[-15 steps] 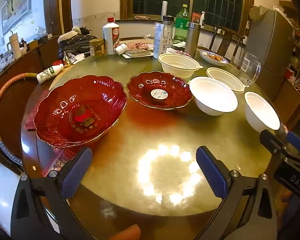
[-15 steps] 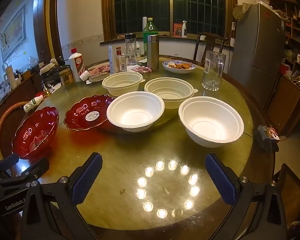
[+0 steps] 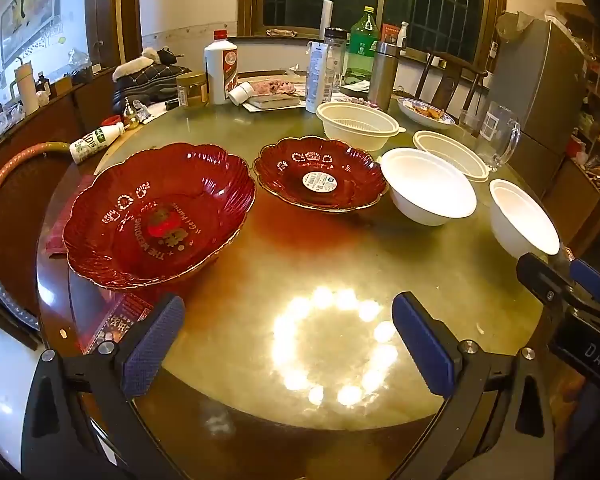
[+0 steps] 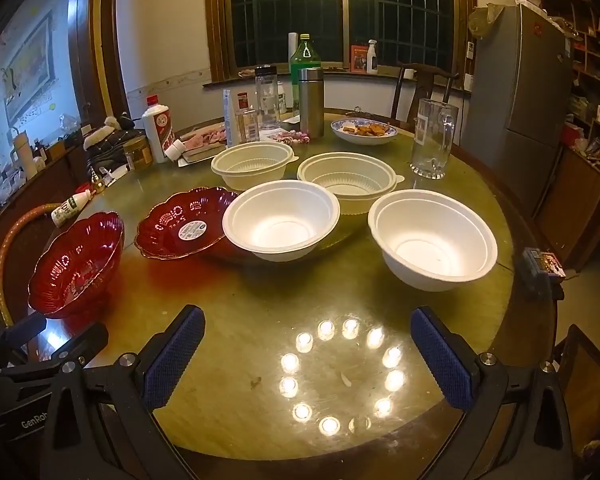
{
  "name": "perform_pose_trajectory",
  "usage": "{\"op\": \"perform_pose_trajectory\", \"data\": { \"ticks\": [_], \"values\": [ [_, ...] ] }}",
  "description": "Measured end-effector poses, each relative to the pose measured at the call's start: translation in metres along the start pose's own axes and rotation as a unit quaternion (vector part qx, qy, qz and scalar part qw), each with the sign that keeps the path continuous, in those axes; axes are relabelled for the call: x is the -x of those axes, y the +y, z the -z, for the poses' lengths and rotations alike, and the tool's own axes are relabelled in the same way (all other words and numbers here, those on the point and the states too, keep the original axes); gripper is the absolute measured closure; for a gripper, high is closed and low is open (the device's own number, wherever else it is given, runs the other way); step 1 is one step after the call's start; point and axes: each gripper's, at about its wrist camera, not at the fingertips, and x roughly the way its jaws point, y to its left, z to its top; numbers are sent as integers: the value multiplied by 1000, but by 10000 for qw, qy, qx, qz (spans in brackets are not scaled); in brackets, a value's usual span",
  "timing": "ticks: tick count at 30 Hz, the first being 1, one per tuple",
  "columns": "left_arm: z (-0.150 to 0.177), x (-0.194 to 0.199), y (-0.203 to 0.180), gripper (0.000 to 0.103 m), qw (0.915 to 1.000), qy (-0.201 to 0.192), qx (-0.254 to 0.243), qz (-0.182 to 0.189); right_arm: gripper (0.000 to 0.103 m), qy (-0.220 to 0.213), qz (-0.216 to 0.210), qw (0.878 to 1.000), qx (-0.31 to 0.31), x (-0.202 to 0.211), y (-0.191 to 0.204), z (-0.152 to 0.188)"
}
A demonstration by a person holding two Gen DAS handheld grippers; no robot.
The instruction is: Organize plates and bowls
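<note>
Fingers of both the left gripper [image 3: 288,344] and the right gripper [image 4: 308,356] stand wide apart, holding nothing, above the round table [image 3: 340,272]. On it, left to right: the big red bowl [image 3: 160,212], the smaller red plate [image 3: 320,174], then two white bowls [image 4: 280,220] [image 4: 432,240], with two cream bowls [image 4: 252,164] [image 4: 350,180] behind.

on the round table [image 4: 260,320]: large scalloped dish [image 3: 156,216] at left, smaller scalloped dish [image 3: 320,174] to its right, then foam bowl [image 4: 280,220] and second foam bowl [image 4: 432,240] at far right. behind those, two ribbed containers [image 4: 252,168] [image 4: 348,180] side by side. further back, bottles [image 4: 306,60], flask [image 4: 311,102], plate of food [image 4: 364,130]; glass jug [image 4: 434,142] at right.
</note>
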Motion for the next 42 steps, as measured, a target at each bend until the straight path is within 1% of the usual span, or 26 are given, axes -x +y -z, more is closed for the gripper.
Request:
{"op": "perform_pose_trajectory", "data": {
  "ticks": [9,15,42],
  "values": [
    [3,0,0,0,10000,-47,17,-20,0,18,-35,10000,2,-3,2,3],
    [3,5,0,0,9999,-149,0,51,0,31,-69,10000,40,-2,4,4],
    [7,8,3,0,9998,-168,107,81,0,97,-72,9999,83,-1,7,10]
  ]
}}
